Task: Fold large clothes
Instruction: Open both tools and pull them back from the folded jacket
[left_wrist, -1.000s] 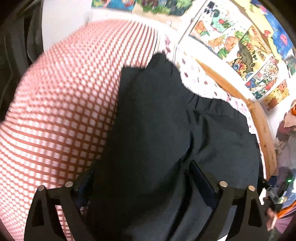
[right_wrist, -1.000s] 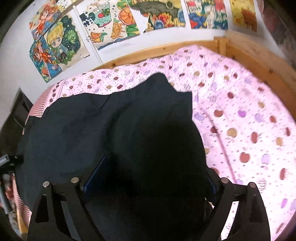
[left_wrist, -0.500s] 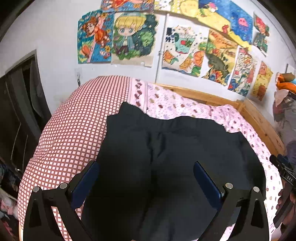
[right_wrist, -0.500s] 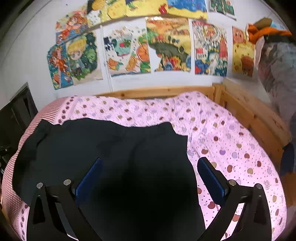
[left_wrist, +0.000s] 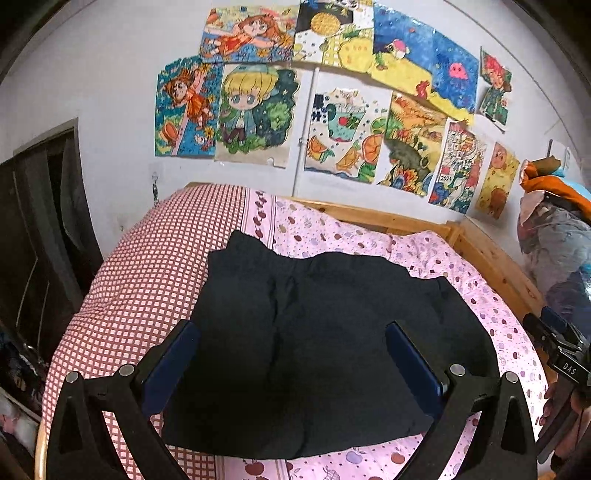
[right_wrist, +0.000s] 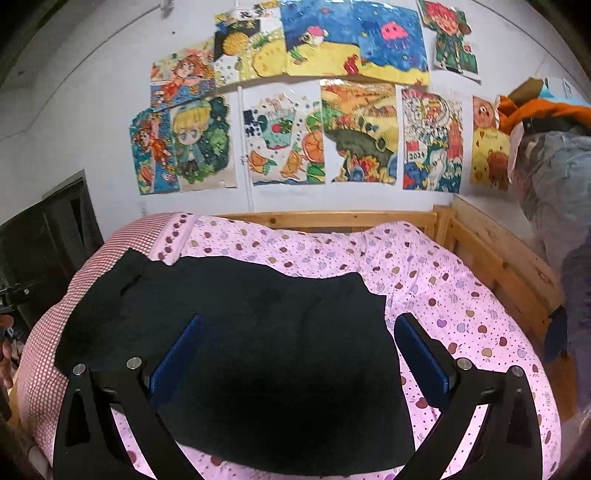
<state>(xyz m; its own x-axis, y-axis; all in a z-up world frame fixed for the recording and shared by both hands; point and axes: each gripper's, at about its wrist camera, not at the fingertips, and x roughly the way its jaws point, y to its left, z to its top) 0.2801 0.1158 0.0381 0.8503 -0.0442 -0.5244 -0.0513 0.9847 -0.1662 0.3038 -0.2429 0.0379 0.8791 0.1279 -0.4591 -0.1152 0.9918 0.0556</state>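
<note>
Left claw (left_wrist: 291, 343) agape above black garment (left_wrist: 314, 343), right claw (right_wrist: 295, 339) too

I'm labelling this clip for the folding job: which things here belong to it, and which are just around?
Part of the job:
black garment, spread flat on the bed
left gripper, jaws open
right gripper, jaws open

Just around:
pink patterned sheet
red checked cover
wall drawings
wooden bed frame

black garment (left_wrist: 314, 343), pink spotted sheet (right_wrist: 461, 295)
</note>
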